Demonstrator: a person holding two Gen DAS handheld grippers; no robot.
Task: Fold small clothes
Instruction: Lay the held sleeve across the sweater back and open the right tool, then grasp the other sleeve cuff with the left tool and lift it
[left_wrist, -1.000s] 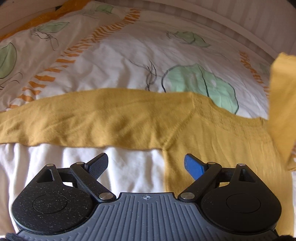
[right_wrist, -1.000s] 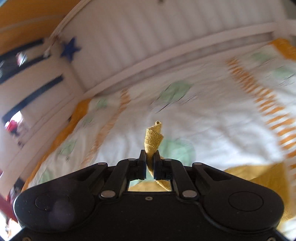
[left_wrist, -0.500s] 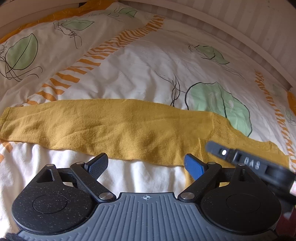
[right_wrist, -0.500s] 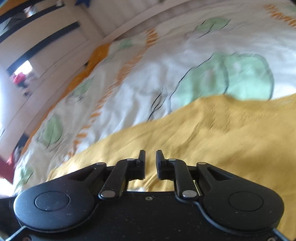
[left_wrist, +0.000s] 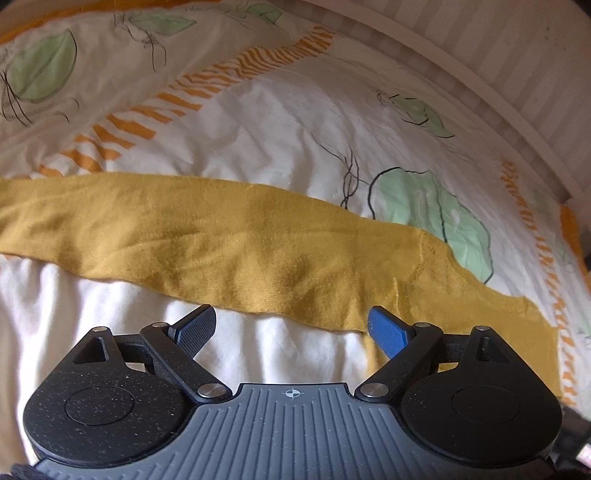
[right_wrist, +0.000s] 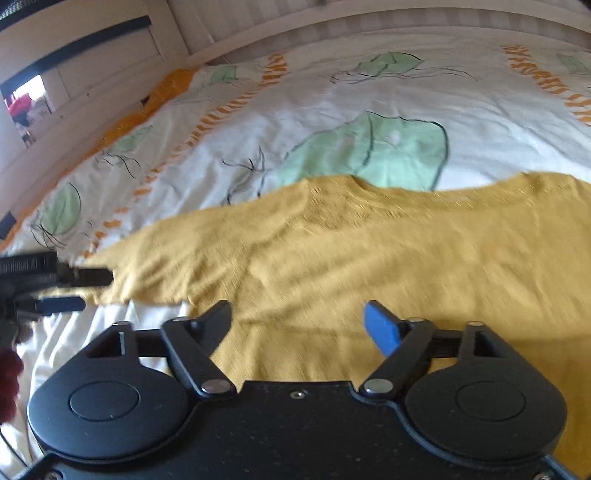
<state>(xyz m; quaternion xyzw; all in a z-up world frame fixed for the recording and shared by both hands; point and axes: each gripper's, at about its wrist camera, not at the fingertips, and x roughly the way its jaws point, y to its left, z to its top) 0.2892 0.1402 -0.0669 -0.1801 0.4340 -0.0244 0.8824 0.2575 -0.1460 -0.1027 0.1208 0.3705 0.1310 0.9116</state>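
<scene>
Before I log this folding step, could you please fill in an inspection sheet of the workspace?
Surface: white bed cover printed with green leaves and orange stripes, lightly creased.
Job's things: mustard-yellow knitted top lying flat, one long sleeve stretched out sideways.
Clutter: nothing seen.
Grippers: left gripper open, empty; right gripper open over the top after its jaws have just been opening, nothing between them.
Cables: nothing seen.
Surroundings: pale striped wall behind the bed.

A home bedroom. Bed with a white duvet cover (left_wrist: 280, 122) printed with green leaves and orange stripes, rumpled. Pale slatted headboard (left_wrist: 517, 62) runs along the far edge. White panelled furniture (right_wrist: 85, 70) beside the bed, daylight on the fabric.
</scene>
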